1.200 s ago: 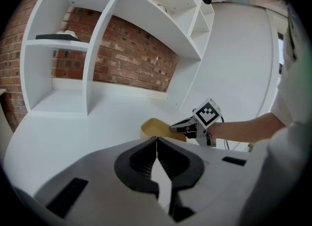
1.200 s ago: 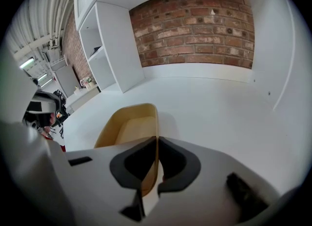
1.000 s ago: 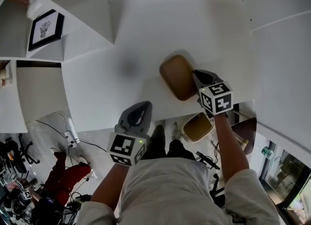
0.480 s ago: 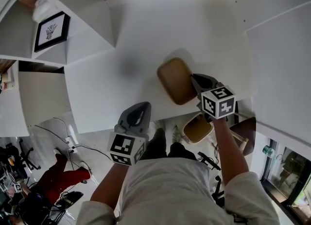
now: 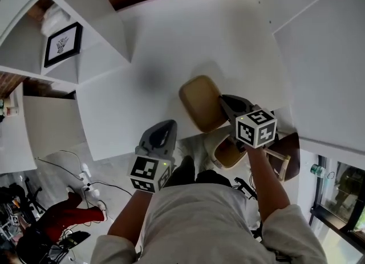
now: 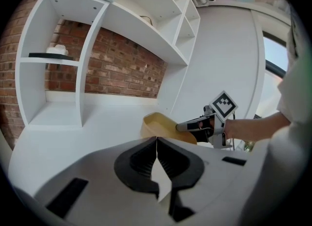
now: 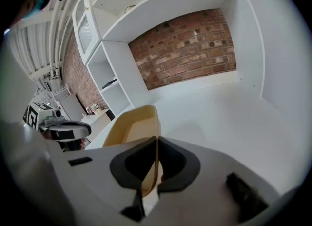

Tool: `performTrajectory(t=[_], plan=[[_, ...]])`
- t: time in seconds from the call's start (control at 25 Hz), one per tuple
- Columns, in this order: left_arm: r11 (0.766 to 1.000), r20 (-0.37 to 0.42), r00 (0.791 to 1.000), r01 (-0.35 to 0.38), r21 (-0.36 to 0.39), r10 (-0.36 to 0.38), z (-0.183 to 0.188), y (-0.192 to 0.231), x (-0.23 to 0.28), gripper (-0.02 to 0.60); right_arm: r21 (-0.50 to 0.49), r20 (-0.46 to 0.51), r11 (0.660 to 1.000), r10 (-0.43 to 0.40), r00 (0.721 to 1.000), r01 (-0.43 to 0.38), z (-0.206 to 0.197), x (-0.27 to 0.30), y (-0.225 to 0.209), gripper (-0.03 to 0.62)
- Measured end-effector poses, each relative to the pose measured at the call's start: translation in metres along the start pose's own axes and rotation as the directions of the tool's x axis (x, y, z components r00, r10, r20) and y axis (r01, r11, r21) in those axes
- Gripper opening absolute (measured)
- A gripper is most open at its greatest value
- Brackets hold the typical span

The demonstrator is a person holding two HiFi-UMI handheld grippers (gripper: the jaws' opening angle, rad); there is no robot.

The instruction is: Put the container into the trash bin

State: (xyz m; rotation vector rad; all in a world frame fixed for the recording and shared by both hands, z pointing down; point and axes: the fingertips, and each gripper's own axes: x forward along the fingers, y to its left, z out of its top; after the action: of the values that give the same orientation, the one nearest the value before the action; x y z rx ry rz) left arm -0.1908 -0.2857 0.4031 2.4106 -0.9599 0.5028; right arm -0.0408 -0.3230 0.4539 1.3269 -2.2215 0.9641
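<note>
The tan, rounded-rectangular plastic container (image 5: 199, 102) is up in the right gripper (image 5: 224, 100), hanging over the near edge of the white tabletop (image 5: 171, 46). The right gripper view settles the grip: both jaws are pinched tight on the container's thin side wall, with the open tray running away ahead of them. The head view can't show that pinch, but only it shows what sits below the tabletop edge: a pale, brown-lined trash bin (image 5: 230, 151) on the floor, just under the right gripper's marker cube. The left gripper (image 5: 168, 125) hangs at the tabletop's near edge, apart from the container. In its own view the jaws meet with nothing between them, and it looks across at the container's underside and the right gripper clamped on it. The count is one container, one bin, two grippers. Further out, one framed picture (image 5: 63, 44) stands on the white shelving, and a red brick wall (image 7: 187, 47) runs behind.
</note>
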Motion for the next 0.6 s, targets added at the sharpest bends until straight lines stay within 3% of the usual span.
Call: performTrajectory(t=[0.4,0.6], plan=[[0.999,0.003,1.0,0.012,0.04,-0.012,-0.005,-0.044,-0.009,0.017,0.024,0.055,0.999,-0.04,0.998,0.039,-0.021,-0.067,0.006,0.032],[0.999,0.002,0.999,0.036,0.002,-0.036,-0.011,-0.075,-0.008,0.017,0.051,0.077,0.997,-0.055,0.996,0.051,-0.039,-0.102,0.001,0.032]])
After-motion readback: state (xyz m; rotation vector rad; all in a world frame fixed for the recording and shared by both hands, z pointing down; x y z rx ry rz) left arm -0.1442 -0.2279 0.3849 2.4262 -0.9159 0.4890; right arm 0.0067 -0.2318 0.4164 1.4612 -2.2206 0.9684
